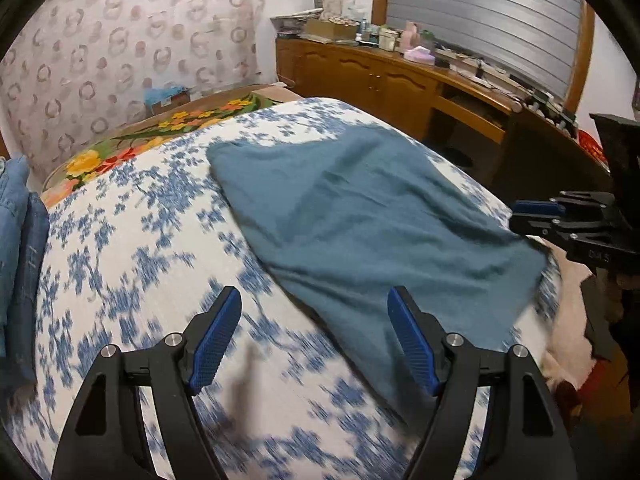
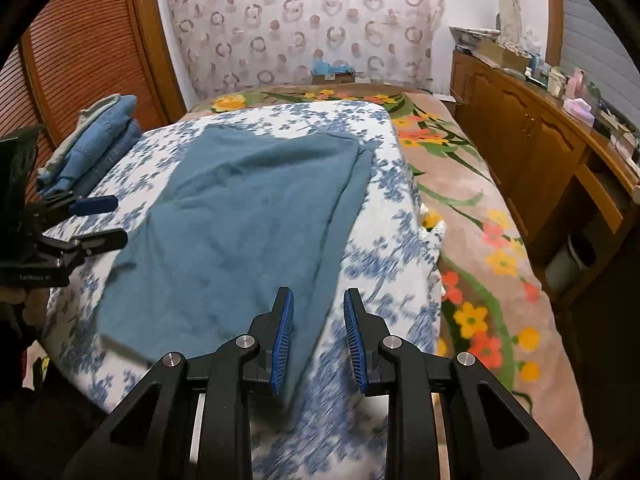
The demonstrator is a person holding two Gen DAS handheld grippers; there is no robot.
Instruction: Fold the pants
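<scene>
Teal pants (image 1: 360, 208) lie flat, folded lengthwise, on a blue-and-white flowered sheet (image 1: 140, 240) on the bed. My left gripper (image 1: 316, 300) hovers open over the pants' near left edge, its blue pads wide apart with nothing between them. In the right wrist view the pants (image 2: 248, 216) stretch away from me. My right gripper (image 2: 318, 300) hangs above their near corner with its jaws narrowly apart, holding nothing. Each gripper shows in the other's view: the right gripper (image 1: 516, 218) beside the pants' right edge, the left gripper (image 2: 108, 220) at their left edge.
A stack of folded jeans (image 2: 92, 136) sits at the sheet's far left. A bright flowered blanket (image 2: 472, 208) covers the bed to the right. A wooden cabinet (image 2: 520, 128) with a cluttered top runs along the right wall. A patterned curtain (image 2: 304, 20) hangs behind.
</scene>
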